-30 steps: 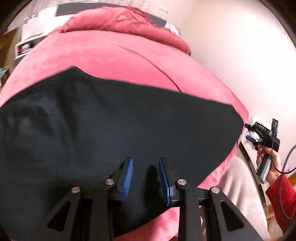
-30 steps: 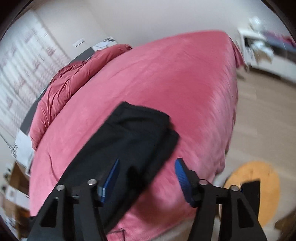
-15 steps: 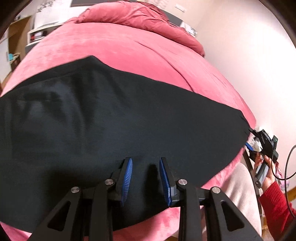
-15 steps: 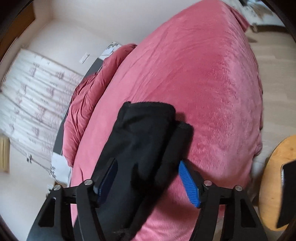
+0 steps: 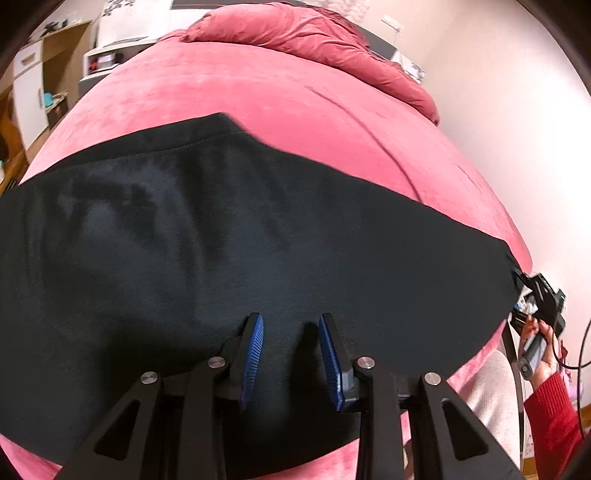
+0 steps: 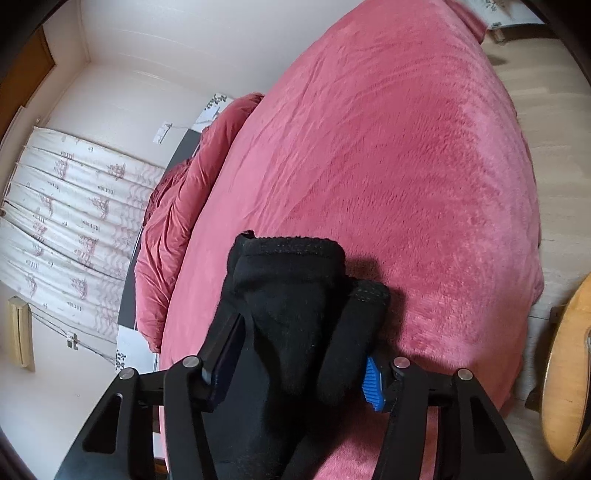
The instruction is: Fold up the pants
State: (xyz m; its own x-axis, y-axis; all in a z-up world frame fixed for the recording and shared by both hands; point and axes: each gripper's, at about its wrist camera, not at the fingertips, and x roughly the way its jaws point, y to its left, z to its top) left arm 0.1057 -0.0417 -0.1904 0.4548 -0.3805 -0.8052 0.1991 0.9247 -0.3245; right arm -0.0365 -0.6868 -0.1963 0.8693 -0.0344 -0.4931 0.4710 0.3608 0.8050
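Black pants (image 5: 258,240) lie stretched across the pink bed cover (image 5: 295,96). My left gripper (image 5: 291,319) hovers over the wide part near the bed's front edge, open, its blue pads (image 5: 255,354) apart with flat fabric under them. In the right wrist view the leg cuffs (image 6: 291,266) lie doubled and bunched between the fingers of my right gripper (image 6: 301,343). Its jaws are closing and press the cloth from both sides; the fabric covers most of the right pad (image 6: 371,382). The left wrist view shows the right gripper (image 5: 526,291) at the pants' far right end, held by a hand in a red sleeve.
A rumpled pink duvet (image 5: 314,33) lies at the head of the bed by the wall. Shelves and a cabinet (image 5: 44,96) stand at the left. A patterned curtain (image 6: 74,221) hangs beyond the bed. A round wooden piece (image 6: 565,376) stands on the floor at the right.
My right gripper has come down over the leg cuffs and its jaws have narrowed, bunching the cloth between them. The left wrist view has rolled a little; that gripper's gap looks unchanged.
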